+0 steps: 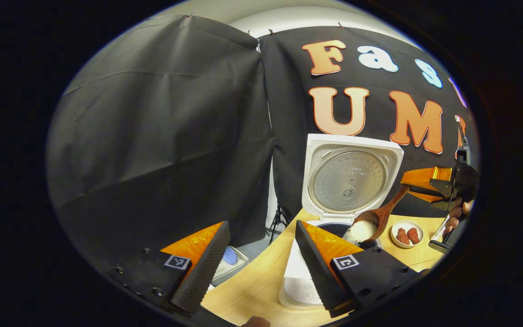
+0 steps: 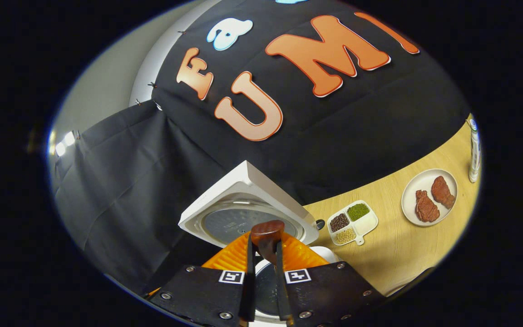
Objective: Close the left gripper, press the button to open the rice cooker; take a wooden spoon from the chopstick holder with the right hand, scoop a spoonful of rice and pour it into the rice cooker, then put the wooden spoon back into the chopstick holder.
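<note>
1. Right gripper [image 2: 261,290] pinches the wooden spoon [image 1: 382,213] by its handle.
2. Left gripper [image 1: 259,268] is spread wide, holding nothing.
3. Rice falls from the spoon into the open rice cooker [image 1: 350,179].

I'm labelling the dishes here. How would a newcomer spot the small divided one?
Start at the white rice cooker with its lid up. Just right of it on the wooden table sits the small divided dish. Unlike the round plate of meat beyond, it holds separate dark, green and pale grains.
</note>
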Motion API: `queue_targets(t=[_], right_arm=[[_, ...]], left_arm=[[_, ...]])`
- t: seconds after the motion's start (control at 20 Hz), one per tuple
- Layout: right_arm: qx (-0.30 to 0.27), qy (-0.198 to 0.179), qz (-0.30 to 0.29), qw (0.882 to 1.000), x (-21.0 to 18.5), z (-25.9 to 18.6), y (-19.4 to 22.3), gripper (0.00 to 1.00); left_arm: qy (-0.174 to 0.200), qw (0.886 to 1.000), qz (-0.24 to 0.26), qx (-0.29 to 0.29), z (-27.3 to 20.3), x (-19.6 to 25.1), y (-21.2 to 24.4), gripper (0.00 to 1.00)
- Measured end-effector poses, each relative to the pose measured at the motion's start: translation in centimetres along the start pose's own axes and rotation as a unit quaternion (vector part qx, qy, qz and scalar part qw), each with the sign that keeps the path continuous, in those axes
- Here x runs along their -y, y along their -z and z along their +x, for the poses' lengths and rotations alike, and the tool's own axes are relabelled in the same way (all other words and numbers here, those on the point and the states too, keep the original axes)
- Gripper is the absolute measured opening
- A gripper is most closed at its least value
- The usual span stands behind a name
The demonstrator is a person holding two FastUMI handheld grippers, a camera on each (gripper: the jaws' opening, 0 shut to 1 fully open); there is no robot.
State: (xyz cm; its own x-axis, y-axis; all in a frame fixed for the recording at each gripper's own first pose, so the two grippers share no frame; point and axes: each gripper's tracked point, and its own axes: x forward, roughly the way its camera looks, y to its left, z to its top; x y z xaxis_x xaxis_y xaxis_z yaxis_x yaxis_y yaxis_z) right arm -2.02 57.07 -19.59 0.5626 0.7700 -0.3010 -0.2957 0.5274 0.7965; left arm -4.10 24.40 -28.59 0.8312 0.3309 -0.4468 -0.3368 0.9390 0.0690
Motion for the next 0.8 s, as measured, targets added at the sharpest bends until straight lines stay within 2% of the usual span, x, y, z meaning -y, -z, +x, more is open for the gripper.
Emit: queue_targets(t=[0.5, 0.8], right_arm=[[0.032, -0.02, -0.093, 0.995, -3.2, -0.4, -1.1, 0.18], [0.049, -0.048, -0.192, 0.979, -6.6, -0.8, -1.0, 0.18]], left_arm=[[0.016, 1.0, 0.0, 0.003, 0.9, 0.3, -0.2, 0.98], [0.014, 1.0, -0.003, 0.003, 1.0, -0.2, -0.2, 0.98]])
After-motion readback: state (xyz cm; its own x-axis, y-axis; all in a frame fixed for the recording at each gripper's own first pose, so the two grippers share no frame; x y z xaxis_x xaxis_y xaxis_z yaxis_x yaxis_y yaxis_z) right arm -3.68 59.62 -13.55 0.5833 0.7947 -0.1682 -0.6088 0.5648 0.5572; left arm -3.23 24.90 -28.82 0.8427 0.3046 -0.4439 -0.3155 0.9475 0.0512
